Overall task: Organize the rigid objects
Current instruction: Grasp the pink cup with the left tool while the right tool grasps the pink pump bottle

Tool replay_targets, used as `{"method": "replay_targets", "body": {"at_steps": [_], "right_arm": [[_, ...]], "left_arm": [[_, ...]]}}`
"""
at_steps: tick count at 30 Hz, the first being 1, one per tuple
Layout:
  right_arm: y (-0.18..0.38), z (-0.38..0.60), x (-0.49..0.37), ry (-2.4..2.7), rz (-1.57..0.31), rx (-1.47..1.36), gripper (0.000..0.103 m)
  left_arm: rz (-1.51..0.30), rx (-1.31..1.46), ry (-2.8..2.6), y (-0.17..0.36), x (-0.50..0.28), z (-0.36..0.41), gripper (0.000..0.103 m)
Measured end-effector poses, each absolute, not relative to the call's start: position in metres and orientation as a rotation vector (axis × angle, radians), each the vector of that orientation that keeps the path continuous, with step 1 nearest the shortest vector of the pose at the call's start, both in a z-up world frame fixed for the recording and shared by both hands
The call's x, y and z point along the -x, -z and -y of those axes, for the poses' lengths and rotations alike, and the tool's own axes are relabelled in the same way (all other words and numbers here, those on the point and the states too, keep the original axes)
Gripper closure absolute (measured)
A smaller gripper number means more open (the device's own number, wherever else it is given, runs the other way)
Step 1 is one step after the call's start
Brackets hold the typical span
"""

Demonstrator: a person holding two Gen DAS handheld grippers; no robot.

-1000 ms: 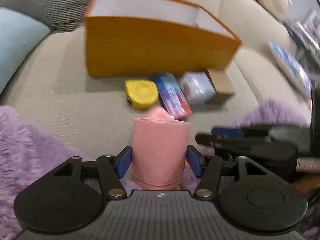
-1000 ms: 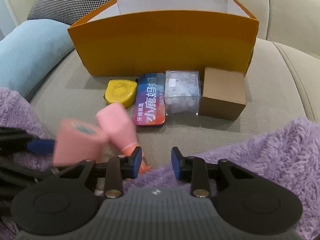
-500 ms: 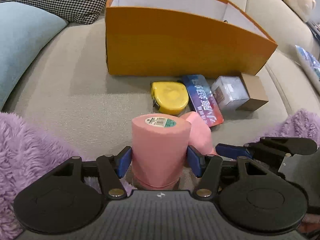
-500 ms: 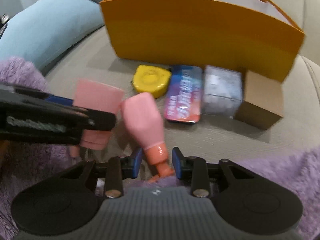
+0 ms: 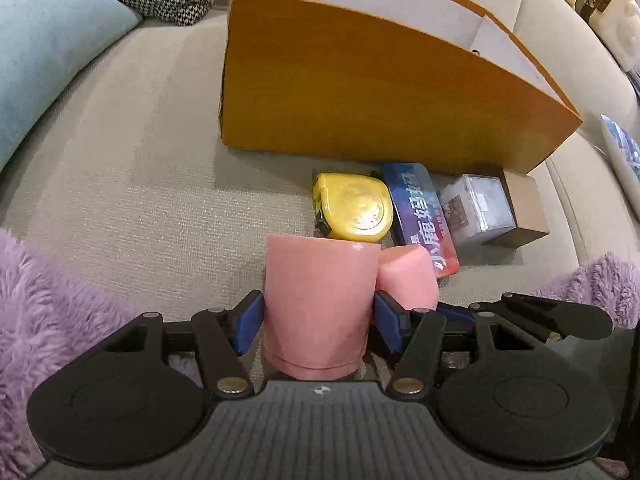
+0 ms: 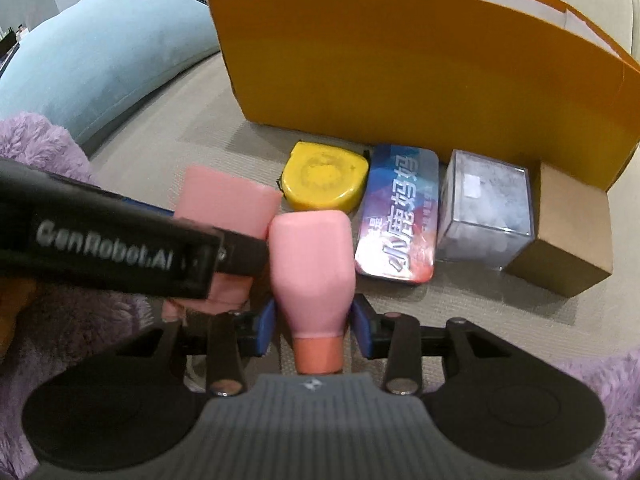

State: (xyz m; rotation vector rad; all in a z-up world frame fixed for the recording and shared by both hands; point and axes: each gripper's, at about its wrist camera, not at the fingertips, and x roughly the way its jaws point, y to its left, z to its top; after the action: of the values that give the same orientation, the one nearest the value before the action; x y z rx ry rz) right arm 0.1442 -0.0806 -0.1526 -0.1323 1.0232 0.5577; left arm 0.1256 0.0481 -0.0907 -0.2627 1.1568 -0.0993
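Both pink pieces nearer the row — left gripper (image 5: 318,318) clamping pink cup (image 5: 320,300), right gripper (image 6: 313,328) seemingly gripping pink bottle (image 6: 312,264)

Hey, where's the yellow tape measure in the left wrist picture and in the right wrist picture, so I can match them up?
Left wrist: yellow tape measure lies right of centre, just beyond the pink cup in the left gripper.
Right wrist: it lies at centre, beyond the pink bottle.
Shared landmark: the blue tin lies beside it, in front of the orange box.
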Motion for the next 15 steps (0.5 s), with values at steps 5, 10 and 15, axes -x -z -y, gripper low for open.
{"method": "replay_targets", "body": {"at_steps": [5,10,15], "right_arm": [[0.151,0.083,-0.141,-0.558,-1.033,0.137,0.062],[0.150,0.087,-0.140,-0.553,-1.038,0.112,0.062],[0.144,0.086,-0.137,-0.555,-0.998,0.120,0.060]], "left_arm": [[-1.199,0.189,0.131,0.092,-0.123,-0.040,0.033],[-1.170,0.247,0.125,0.089,-0.120,-0.045,0.033],[-1.135,0.291,0.108,0.085,-0.118,-0.051,0.032]]}}
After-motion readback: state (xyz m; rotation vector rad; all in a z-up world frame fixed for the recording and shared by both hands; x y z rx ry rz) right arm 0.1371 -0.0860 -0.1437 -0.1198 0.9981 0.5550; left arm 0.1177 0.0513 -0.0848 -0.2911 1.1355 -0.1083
